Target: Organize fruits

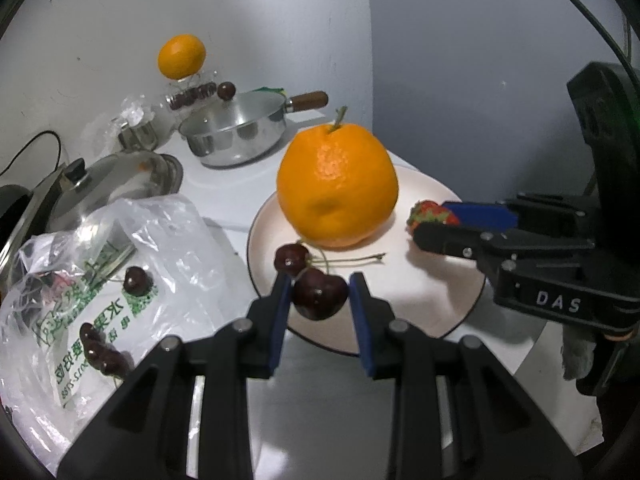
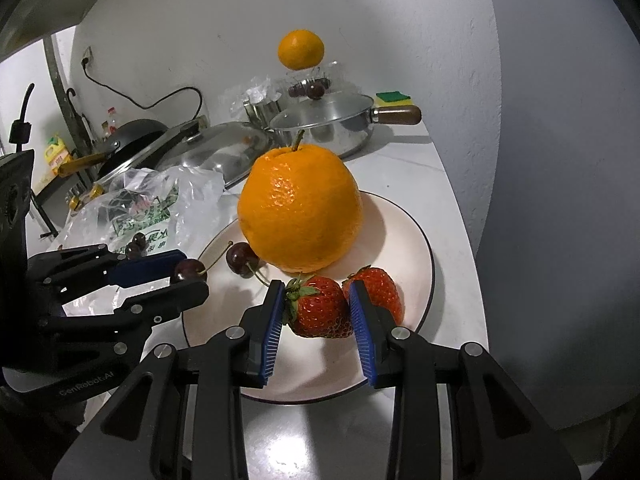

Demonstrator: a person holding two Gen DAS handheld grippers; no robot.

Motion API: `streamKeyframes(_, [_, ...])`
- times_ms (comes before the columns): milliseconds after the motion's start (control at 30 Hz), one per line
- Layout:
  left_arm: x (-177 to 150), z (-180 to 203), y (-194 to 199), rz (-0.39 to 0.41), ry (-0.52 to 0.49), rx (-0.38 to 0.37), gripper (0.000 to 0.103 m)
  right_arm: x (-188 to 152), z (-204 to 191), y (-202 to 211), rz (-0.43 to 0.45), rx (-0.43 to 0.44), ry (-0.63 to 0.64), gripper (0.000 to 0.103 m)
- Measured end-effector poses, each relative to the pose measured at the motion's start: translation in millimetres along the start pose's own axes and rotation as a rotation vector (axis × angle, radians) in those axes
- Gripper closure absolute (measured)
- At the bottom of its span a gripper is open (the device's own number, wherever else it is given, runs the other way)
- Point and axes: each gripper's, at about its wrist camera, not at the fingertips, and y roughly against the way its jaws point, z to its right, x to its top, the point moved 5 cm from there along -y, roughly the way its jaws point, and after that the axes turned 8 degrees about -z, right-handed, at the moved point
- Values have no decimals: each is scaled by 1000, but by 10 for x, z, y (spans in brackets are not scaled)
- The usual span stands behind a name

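Cherries (image 1: 105, 354) near your left on the plastic bag (image 1: 120, 264) are blurred into one dark clump, so you cannot count them; one more cherry (image 1: 137, 280) lies apart on the bag. Your left tool (image 1: 319, 292) is partly open around a dark cherry (image 1: 319, 294) at the near rim of the plate (image 1: 420, 292); one pad touches it, and a gap shows at the other. Your right tool (image 2: 316, 308) sits partly open around a strawberry (image 2: 318, 312), both pads against its sides. You have on the plate one large orange (image 2: 300, 208), two cherries and two strawberries, the second strawberry (image 2: 380, 286) half hidden behind your right tool. A second orange (image 2: 301, 49) rests on a clear container at the back of the counter (image 2: 452, 200), beside a pot (image 2: 324, 124).
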Motion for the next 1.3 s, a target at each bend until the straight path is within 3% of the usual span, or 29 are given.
streamKeyframes(667, [20, -70, -125, -20, 22, -8, 71, 27, -83, -102, -15, -10, 33, 68])
streamKeyframes(933, [-11, -84, -48, -9, 26, -9, 65, 12, -120, -110, -27, -37, 33, 68])
streamKeyframes(1000, [-22, -90, -6, -1, 28, -9, 50, 2, -129, -110, -29, -43, 33, 66])
streamKeyframes(1033, [-23, -98, 21, 6, 34, -10, 48, -2, -133, -108, -28, -45, 30, 63])
streamKeyframes(1300, [-33, -167, 184, 38, 60, -1, 47, 0, -157, -27, -16, -59, 22, 60])
